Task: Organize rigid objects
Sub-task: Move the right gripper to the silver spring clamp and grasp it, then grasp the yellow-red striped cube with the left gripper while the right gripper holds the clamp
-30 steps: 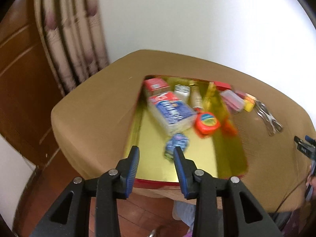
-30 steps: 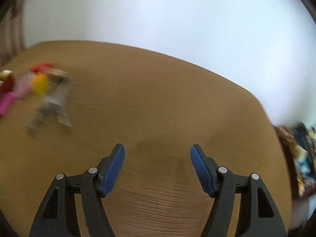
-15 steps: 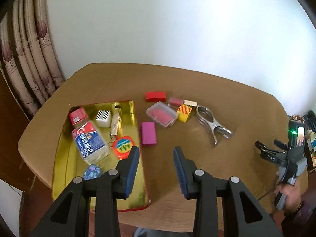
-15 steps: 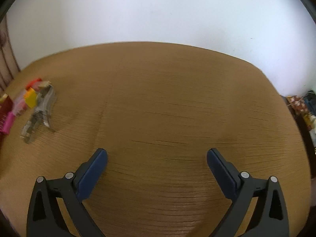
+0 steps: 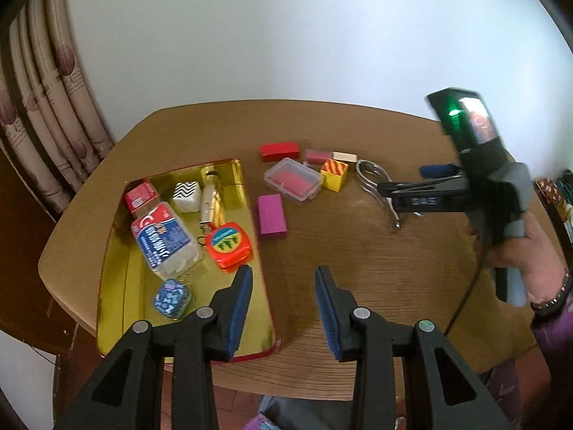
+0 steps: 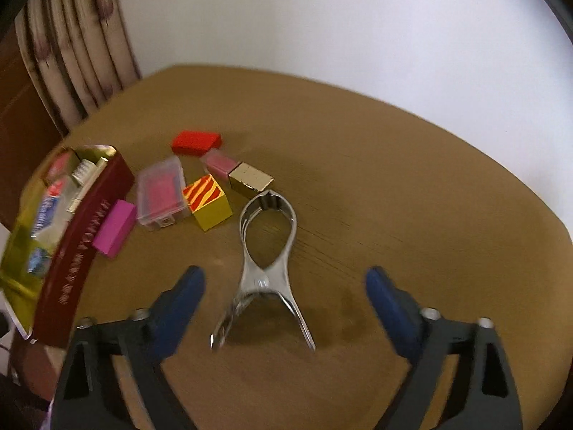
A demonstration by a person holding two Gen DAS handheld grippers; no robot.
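A steel spring clamp (image 6: pixel 266 251) lies flat on the brown table, its handles toward me. My right gripper (image 6: pixel 284 279) hovers over it with its jaws closing; the clamp is between the fingers and the pads are clear of it. To the left lie a striped yellow cube (image 6: pixel 209 200), a clear box with a pink insert (image 6: pixel 163 190), a magenta block (image 6: pixel 114 227) and a red block (image 6: pixel 196 142). My left gripper (image 5: pixel 283 297) stands open and empty above the right rim of the gold tray (image 5: pixel 121 286), which holds several small items.
A pink block (image 6: pixel 219 163) and a gold block (image 6: pixel 250 179) sit just beyond the clamp's jaws. A person's hand (image 5: pixel 519 247) holds the right gripper at the table's right side. Curtains (image 5: pixel 53 107) hang at the left, with a white wall behind the table.
The right gripper swung left from bare tabletop to over the steel clamp; its jaws widened, then narrowed. The left view panned right off the tray early on, then held still.
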